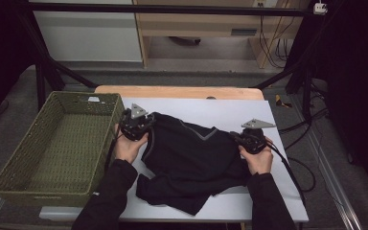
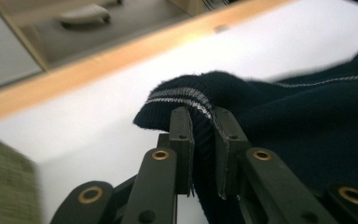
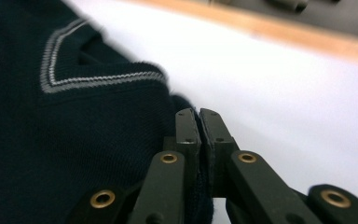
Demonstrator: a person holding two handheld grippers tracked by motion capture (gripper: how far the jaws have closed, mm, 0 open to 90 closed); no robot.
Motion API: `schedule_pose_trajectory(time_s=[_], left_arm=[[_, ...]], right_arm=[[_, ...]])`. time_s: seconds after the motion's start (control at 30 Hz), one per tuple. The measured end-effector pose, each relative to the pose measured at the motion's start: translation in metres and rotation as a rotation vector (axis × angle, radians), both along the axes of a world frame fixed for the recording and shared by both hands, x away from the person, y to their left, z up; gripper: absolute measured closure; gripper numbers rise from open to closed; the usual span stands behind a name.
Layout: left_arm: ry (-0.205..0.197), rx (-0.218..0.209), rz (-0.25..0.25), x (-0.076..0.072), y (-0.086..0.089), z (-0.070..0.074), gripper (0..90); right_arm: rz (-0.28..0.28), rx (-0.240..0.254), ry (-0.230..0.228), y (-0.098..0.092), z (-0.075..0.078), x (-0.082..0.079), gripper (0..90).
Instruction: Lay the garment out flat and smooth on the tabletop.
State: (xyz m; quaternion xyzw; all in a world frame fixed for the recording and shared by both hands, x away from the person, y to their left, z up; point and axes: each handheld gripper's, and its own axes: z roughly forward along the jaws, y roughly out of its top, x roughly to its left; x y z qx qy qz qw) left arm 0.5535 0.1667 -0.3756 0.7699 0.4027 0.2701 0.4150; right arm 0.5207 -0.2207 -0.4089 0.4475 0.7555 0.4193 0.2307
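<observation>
White sheet (image 1: 230, 112) over a wooden table | dark navy sweater (image 1: 191, 158) with grey-striped V-neck lies crumpled mid-sheet | left gripper (image 1: 135, 125) clenched on its ribbed, striped edge (image 2: 200, 100) | right gripper (image 1: 253, 139) pinched on the opposite edge | green woven basket (image 1: 9, 163) beside, on the left | no readable writing or labels.

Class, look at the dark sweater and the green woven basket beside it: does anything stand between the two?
Nothing visible does. The sweater lies on the white sheet, pinched by the left claw and right claw; the basket sits just left of it.
</observation>
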Motion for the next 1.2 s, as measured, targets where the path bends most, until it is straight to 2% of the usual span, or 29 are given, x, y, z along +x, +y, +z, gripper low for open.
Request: schedule_pose_trajectory(time_s=[0.07,0.2,0.23,0.27,0.3,0.33,0.37,0.4,0.43,0.47,0.57,0.63,0.8,0.9,0.97,1.03,1.1,1.2], left_arm=[[-0.039,-0.015,0.019,0.004,0.007,0.017,79.2],[-0.137,-0.074,0.047,0.013,0.017,0.044,78.4],[-0.143,-0.072,0.060,0.016,0.018,0.046,77.0],[-0.124,-0.062,0.078,0.019,0.017,0.046,73.5],[-0.107,-0.053,0.108,0.020,0.016,0.043,67.2],[-0.095,-0.049,0.131,0.020,0.016,0.039,60.3],[-0.069,-0.076,0.136,0.018,0.016,0.035,51.6],[-0.047,-0.110,0.126,0.015,0.016,0.030,45.7],[-0.038,-0.133,0.105,0.011,0.016,0.025,44.0],[-0.037,-0.148,0.092,0.008,0.015,0.019,40.8],[0.058,-0.178,0.044,-0.002,0.010,0.004,27.6],[0.089,-0.184,0.007,-0.010,0.006,-0.005,23.0],[0.139,-0.160,-0.069,-0.035,-0.003,-0.024,14.0],[0.138,-0.115,-0.117,-0.050,-0.009,-0.032,9.3],[0.141,-0.090,-0.134,-0.060,-0.010,-0.036,6.2],[0.164,-0.093,-0.157,-0.069,-0.011,-0.040,5.2],[0.176,-0.077,-0.171,-0.078,-0.010,-0.043,3.3],[0.197,-0.081,-0.190,-0.092,-0.006,-0.049,3.3]], right_arm=[[-0.025,0.026,-0.052,0.002,0.014,0.008,86.9],[-0.078,0.072,-0.221,0.008,0.042,0.023,86.1],[-0.090,0.072,-0.256,0.009,0.045,0.027,84.5],[-0.097,0.066,-0.270,0.011,0.047,0.031,77.5],[-0.098,0.064,-0.244,0.013,0.047,0.036,66.5],[-0.113,0.046,-0.216,0.015,0.045,0.039,62.2],[-0.119,0.025,-0.200,0.016,0.042,0.039,58.6],[-0.107,0.019,-0.175,0.017,0.039,0.037,53.8],[-0.094,0.018,-0.159,0.017,0.035,0.034,50.9],[-0.082,0.016,-0.159,0.017,0.030,0.030,46.6],[-0.052,0.028,-0.115,0.013,0.020,0.018,38.2],[-0.036,0.050,-0.096,0.009,0.015,0.009,34.1],[0.013,0.095,-0.066,-0.003,0.010,-0.015,26.3],[0.039,0.129,-0.049,-0.008,0.009,-0.027,22.6],[0.061,0.127,-0.028,-0.010,0.008,-0.034,18.5],[0.078,0.127,-0.015,-0.011,0.006,-0.039,17.7],[0.086,0.111,-0.008,-0.013,0.004,-0.044,16.0],[0.090,0.084,0.006,-0.018,-0.002,-0.050,14.7]])
